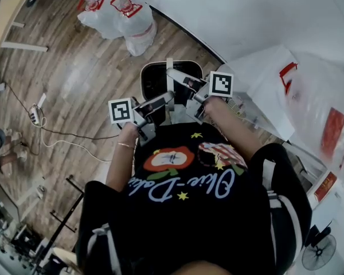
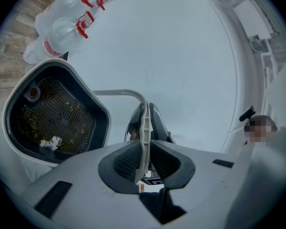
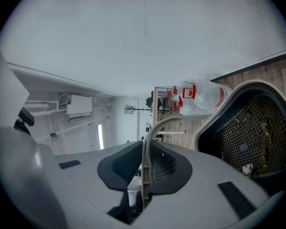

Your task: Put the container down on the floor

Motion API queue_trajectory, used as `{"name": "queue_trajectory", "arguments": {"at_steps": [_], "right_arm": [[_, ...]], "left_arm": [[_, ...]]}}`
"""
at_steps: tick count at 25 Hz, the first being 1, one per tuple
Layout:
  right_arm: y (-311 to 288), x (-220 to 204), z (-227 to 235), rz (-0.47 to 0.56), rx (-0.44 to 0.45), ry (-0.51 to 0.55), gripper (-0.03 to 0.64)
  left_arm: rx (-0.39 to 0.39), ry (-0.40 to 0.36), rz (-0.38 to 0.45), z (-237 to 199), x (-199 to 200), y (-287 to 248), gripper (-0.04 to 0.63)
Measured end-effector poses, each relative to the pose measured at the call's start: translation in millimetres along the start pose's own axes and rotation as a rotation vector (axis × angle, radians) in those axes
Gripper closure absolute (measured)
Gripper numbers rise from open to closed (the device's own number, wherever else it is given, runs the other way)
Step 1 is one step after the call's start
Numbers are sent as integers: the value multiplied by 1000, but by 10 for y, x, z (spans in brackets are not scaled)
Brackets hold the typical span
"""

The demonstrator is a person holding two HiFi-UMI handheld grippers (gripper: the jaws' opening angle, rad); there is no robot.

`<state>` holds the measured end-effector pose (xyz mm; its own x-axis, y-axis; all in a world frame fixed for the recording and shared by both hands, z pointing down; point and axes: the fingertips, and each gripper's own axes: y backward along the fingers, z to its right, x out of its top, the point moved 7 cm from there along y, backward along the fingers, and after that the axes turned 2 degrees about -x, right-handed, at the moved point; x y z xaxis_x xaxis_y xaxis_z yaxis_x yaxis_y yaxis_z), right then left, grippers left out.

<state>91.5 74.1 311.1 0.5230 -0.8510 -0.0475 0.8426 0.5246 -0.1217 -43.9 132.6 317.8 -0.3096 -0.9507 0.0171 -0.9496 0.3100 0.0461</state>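
Left claw (image 2: 144, 128) and right claw (image 3: 146, 152) both clamp the handle (image 2: 118, 92) of the container (image 2: 101, 123) beside them.

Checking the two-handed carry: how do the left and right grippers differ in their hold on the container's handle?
The left gripper has the container to the left of its jaws, while the right gripper has it to the right. In the head view, the left gripper sits lower in the picture and closer to the body, and the right gripper sits farther out. Both are shut on the same thin grey handle.
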Motion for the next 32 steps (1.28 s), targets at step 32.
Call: {"name": "queue_trajectory", "arguments": {"at_steps": [32], "right_arm": [[-625,845,752,426,-105,-40,572]], "left_arm": [[81,86,-505,-876,1627,-368,546]]}}
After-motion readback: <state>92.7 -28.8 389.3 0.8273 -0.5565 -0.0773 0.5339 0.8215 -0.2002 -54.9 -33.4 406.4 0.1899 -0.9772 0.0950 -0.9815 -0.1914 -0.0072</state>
